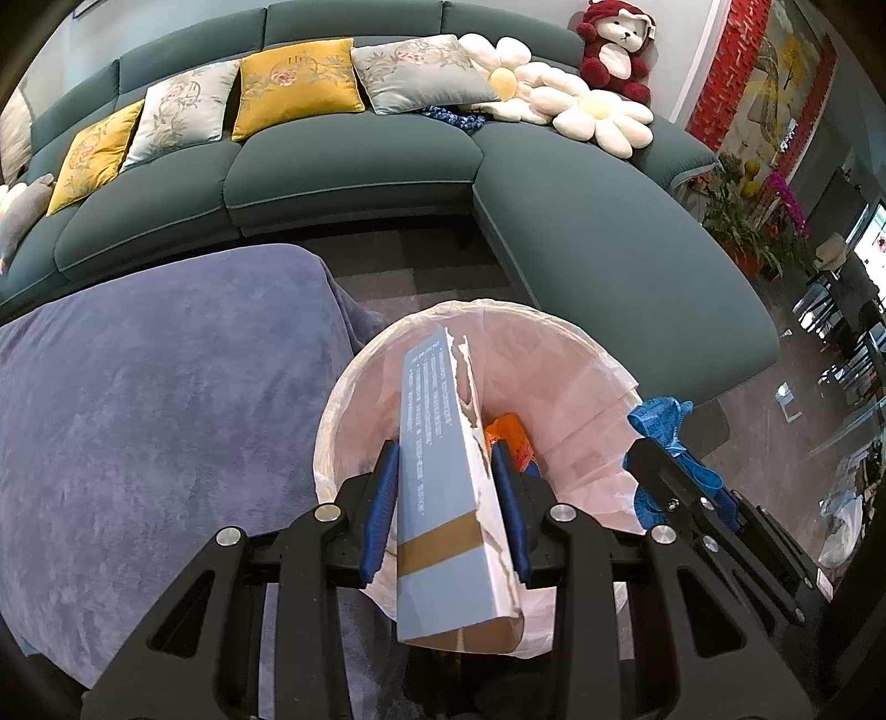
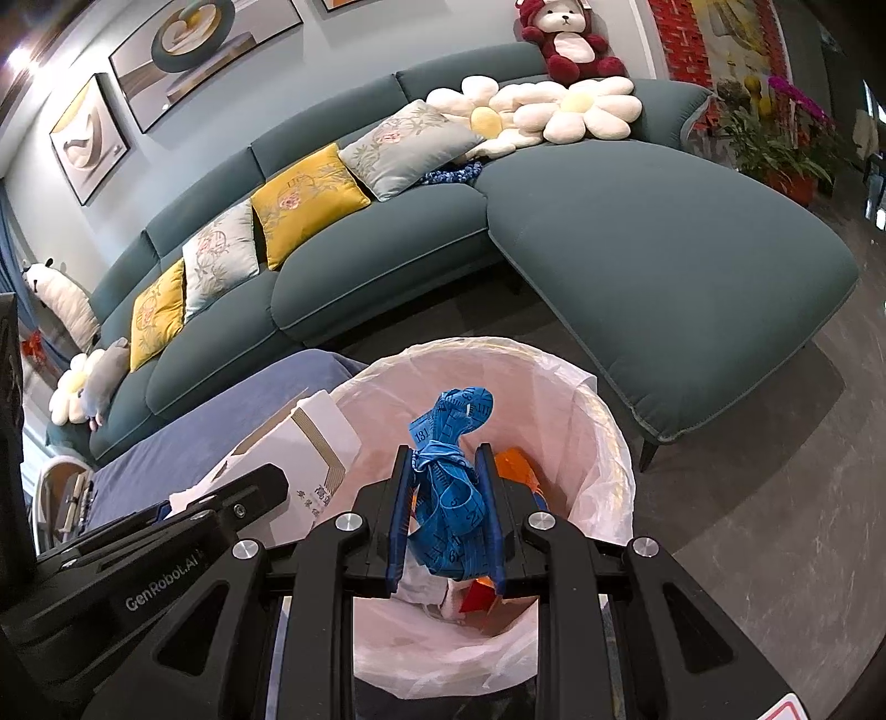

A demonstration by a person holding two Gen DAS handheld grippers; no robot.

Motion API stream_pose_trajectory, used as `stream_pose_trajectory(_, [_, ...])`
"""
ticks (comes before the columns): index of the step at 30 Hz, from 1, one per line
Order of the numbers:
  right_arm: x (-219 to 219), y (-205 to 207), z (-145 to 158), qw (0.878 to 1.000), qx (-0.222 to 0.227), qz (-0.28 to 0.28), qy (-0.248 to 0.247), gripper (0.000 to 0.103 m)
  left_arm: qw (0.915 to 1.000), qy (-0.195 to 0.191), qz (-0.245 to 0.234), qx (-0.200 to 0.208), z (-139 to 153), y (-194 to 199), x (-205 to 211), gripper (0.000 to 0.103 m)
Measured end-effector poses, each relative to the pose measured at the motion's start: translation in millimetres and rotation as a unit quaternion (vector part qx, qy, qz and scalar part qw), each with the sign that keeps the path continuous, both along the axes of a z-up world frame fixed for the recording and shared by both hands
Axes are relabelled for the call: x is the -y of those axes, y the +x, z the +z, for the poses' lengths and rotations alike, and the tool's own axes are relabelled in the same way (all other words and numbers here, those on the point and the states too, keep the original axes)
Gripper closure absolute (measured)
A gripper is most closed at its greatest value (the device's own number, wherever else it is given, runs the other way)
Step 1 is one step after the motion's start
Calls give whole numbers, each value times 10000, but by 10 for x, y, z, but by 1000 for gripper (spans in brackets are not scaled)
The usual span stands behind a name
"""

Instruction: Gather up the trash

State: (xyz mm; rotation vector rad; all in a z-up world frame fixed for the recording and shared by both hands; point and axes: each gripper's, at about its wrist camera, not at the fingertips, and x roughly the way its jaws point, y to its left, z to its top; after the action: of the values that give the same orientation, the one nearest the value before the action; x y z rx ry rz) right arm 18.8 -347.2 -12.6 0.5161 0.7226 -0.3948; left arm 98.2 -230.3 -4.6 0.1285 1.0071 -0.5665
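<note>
A round trash bin (image 1: 559,382) with a pale pink liner stands on the floor beside the table; it also shows in the right wrist view (image 2: 559,399). My left gripper (image 1: 446,459) is shut on a torn grey-blue cardboard box (image 1: 443,487) and holds it over the bin's mouth. My right gripper (image 2: 446,465) is shut on a crumpled blue measuring tape (image 2: 451,443), also over the bin. The tape (image 1: 662,421) and the right gripper appear at the right of the left wrist view. The box (image 2: 310,448) shows at the left of the right wrist view. Orange trash (image 2: 515,471) lies inside the bin.
A table under a blue-purple cloth (image 1: 155,387) sits left of the bin. A teal sectional sofa (image 1: 609,243) with cushions, flower pillows and a red-and-white plush bear (image 1: 614,50) runs behind. Potted flowers (image 1: 747,216) stand at the right. Dark floor surrounds the bin.
</note>
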Motion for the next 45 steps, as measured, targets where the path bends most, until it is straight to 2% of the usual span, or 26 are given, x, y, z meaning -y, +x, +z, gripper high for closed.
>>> stream_pose_trajectory(5, [-17, -2, -1, 10000, -2, -3, 13, 82, 10000, -22, 44, -76, -26, 29, -29, 70])
stream_pose_trajectory(12, [-39, 11, -2, 10000, -21, 38, -1, 81, 9994, -123, 194, -259, -68, 66, -91, 64])
stream_pose_trajectory(26, [-88, 42, 12, 9999, -16, 115, -24, 81, 9990, -95, 351, -242, -75, 134, -208, 54])
stream_pose_trajectory(45, [-318, 193, 137, 9988, -49, 428, -250, 78, 9975, 58, 686, -143, -91, 197, -664, 53])
